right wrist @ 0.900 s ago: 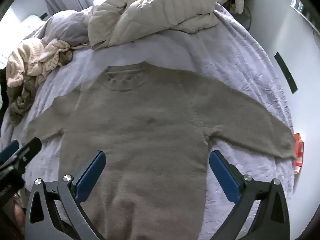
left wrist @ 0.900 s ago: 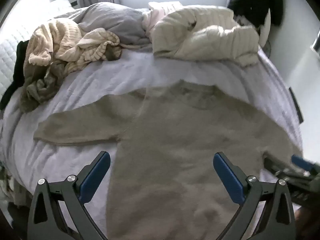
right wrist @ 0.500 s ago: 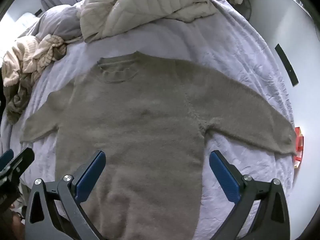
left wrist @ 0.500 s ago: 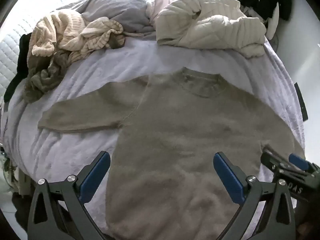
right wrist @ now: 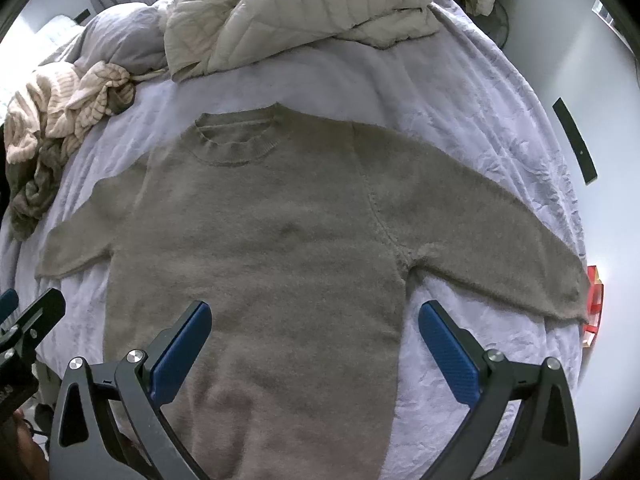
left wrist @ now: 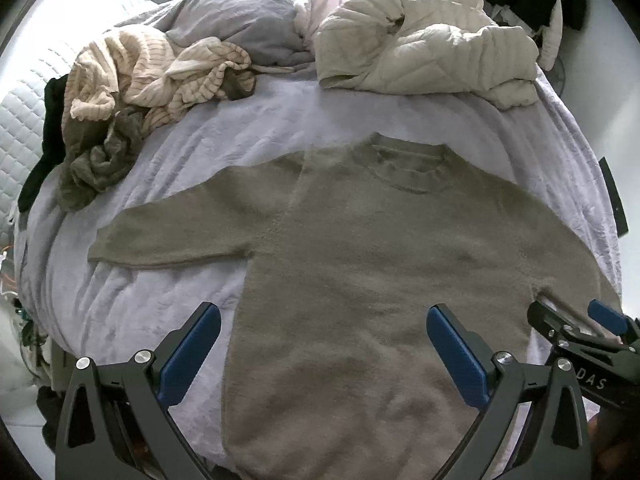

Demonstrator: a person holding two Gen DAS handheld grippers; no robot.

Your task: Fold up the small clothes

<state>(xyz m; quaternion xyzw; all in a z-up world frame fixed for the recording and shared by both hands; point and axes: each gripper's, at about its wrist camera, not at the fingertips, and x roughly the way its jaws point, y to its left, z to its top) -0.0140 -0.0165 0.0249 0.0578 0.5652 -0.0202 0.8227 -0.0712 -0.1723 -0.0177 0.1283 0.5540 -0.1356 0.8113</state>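
left gripper (left wrist: 322, 354) hovering agape over sweater (left wrist: 360, 280), right gripper (right wrist: 314, 350) likewise

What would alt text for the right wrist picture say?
A taupe sweater lies flat, sleeves spread, on a lilac bedspread. The open right gripper hovers over its hem; a cream quilted jacket lies beyond.
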